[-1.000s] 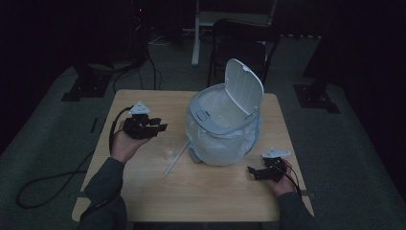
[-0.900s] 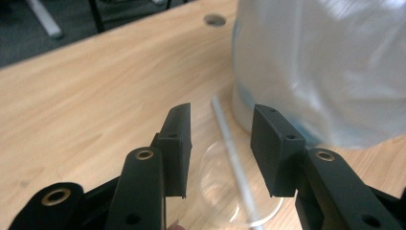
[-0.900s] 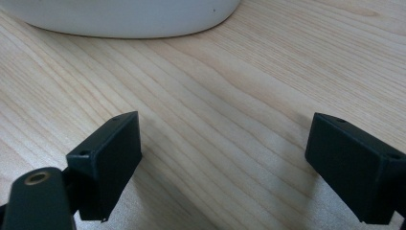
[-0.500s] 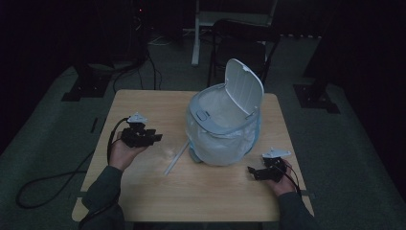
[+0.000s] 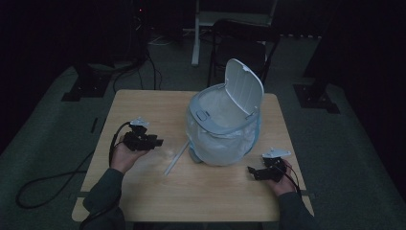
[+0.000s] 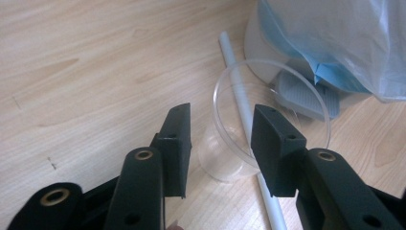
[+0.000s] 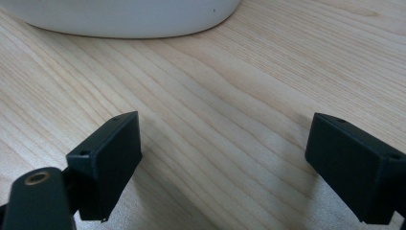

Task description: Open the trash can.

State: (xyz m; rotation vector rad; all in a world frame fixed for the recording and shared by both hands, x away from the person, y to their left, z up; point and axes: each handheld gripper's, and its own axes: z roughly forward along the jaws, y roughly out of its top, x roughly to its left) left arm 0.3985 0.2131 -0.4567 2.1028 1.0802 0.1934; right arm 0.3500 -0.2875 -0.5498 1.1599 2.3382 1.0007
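Jaws apart, my left hand-held gripper point(image 6: 220, 143) has dropped toward the clear plastic cup point(image 6: 253, 120) on the wooden desk point(image 5: 143, 103), readying a grasp; right hand-held gripper point(image 7: 222, 163) idles open.

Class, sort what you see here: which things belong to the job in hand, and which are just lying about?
Job in hand:
- clear plastic cup, between the open left gripper jaws
- white straw beside it
- white pedal bin with clear bag liner, lid up

Lying about:
- dark chair behind the wooden table
- right gripper, open, idle
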